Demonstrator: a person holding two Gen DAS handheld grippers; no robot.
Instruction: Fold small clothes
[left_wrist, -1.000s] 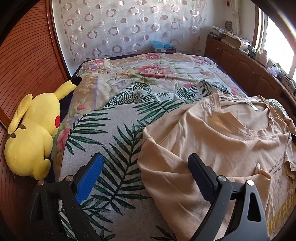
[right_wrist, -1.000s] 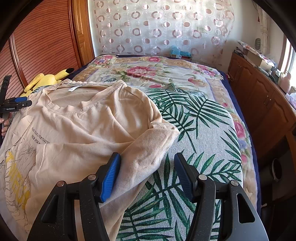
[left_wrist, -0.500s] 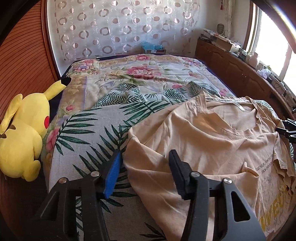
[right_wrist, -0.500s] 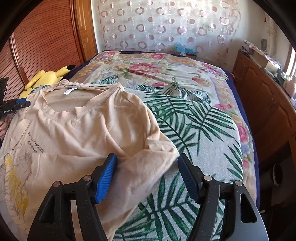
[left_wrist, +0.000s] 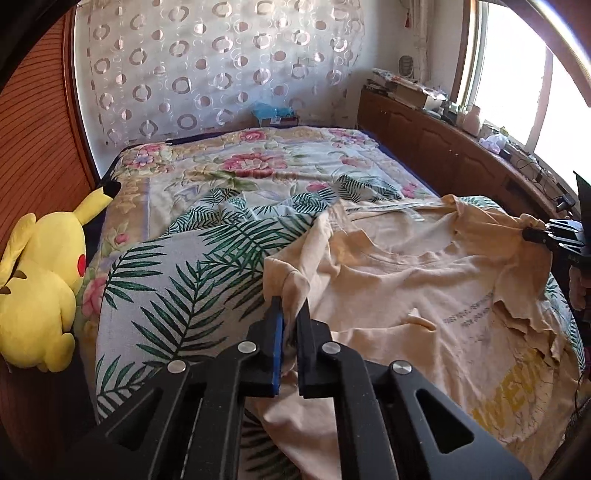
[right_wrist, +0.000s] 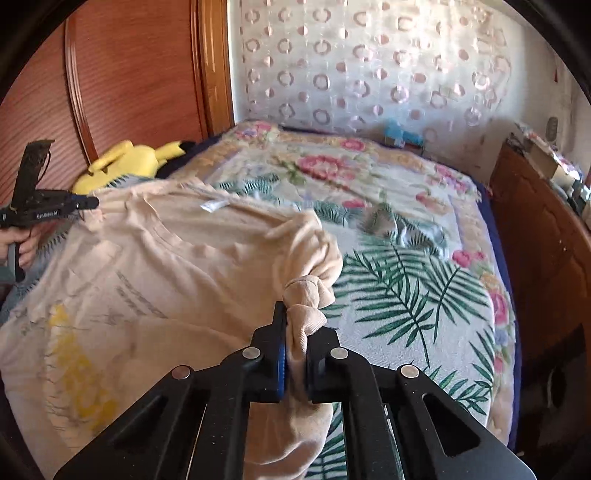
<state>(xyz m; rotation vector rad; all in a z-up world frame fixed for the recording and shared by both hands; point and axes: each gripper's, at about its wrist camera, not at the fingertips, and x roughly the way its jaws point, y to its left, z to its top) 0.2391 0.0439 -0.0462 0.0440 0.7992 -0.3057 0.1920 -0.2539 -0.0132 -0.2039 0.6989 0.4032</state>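
Note:
A beige T-shirt (left_wrist: 406, 280) with yellow print lies face up on the bed, also in the right wrist view (right_wrist: 155, 266). My left gripper (left_wrist: 290, 314) is shut on the shirt's left sleeve and lifts it off the bed. My right gripper (right_wrist: 295, 325) is shut on the shirt's right sleeve, bunched between the pads and raised. Each gripper shows side-on in the other view, the right one (left_wrist: 535, 234) at the far right and the left one (right_wrist: 86, 202) at the far left, each with cloth at its tip.
The bed carries a palm-leaf cloth (left_wrist: 177, 280) over a floral quilt (left_wrist: 240, 162). A yellow plush toy (left_wrist: 37, 280) lies at the bed's left edge by a wooden panel (right_wrist: 129, 74). A wooden cabinet (left_wrist: 443, 147) runs along the right side.
Both grippers went from open around the sleeves to shut on them. Both sleeves are now pulled up off the bed and the shirt's shoulders have wrinkled.

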